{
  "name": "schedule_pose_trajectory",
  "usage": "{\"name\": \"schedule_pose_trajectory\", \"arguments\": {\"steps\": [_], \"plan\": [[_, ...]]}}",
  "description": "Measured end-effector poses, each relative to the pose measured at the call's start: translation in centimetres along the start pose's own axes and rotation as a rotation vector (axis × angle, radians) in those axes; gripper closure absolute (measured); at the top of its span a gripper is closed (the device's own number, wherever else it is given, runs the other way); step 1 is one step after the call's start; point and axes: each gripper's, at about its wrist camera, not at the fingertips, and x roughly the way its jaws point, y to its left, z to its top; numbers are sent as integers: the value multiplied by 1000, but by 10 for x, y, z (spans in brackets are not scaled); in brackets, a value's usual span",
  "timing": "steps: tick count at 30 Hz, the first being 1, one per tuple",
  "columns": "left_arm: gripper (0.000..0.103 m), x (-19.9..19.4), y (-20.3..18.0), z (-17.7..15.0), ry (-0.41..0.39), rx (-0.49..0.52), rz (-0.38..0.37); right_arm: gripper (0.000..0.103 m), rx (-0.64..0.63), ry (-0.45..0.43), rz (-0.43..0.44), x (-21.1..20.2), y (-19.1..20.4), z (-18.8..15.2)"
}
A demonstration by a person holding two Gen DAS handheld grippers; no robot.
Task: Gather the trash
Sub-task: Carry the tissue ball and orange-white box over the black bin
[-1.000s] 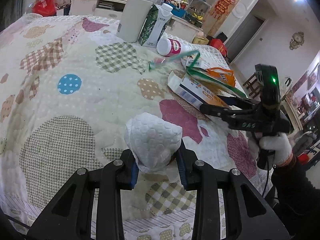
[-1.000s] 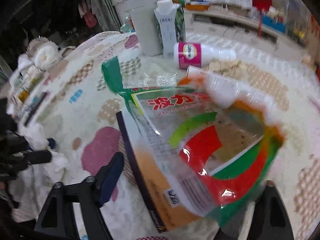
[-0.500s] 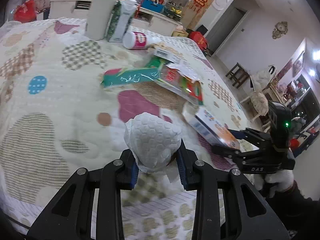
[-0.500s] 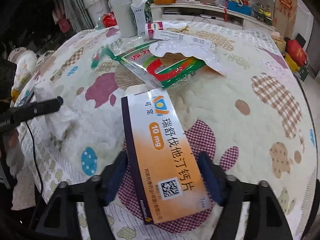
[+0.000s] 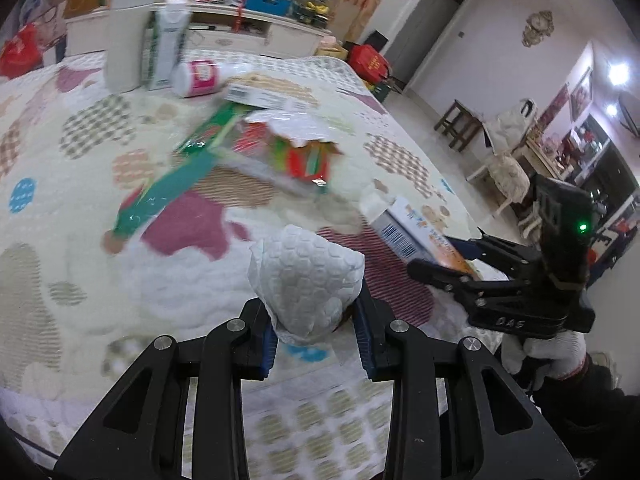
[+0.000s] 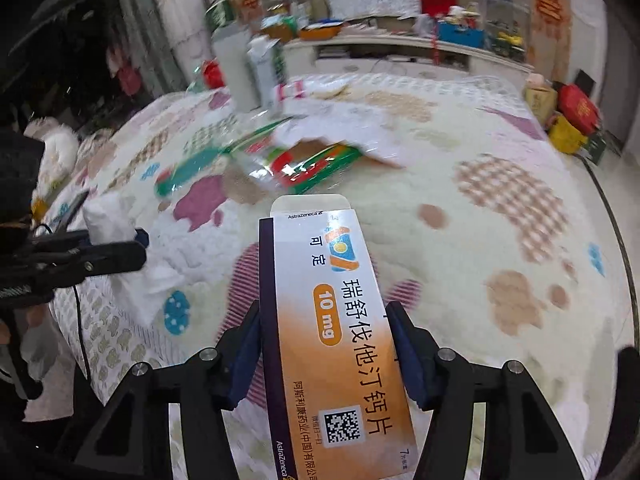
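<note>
The left claw (image 5: 316,336) grips a crumpled tissue (image 5: 306,280) while the right claw (image 6: 326,356) is closing around an orange medicine box (image 6: 340,332), both lifted off the near edge of the quilted table (image 6: 460,184) for disposal.

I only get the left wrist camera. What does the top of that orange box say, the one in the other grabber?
Observer: The medicine box has "10 mg" in an orange oval. The right gripper jaws are closing on its sides.
Operator: Is there a picture too?
Observer: Yes, a square QR code, printed at the end nearest the camera.
</note>
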Motion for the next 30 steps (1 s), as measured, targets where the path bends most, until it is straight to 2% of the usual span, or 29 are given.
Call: {"name": "schedule_pose_trajectory", "arguments": {"steps": [7,17,30], "plan": [[73,33,-54,12,32,83,-28,45,116,-89,-63,-42,-48,-12],[73,82,-114,35,63,162,-72,45,214,-135,-162,-79,-104,-33],[73,119,-174,48,84,262,-95,45,321,-158,-271,-110,-165,-62]]}}
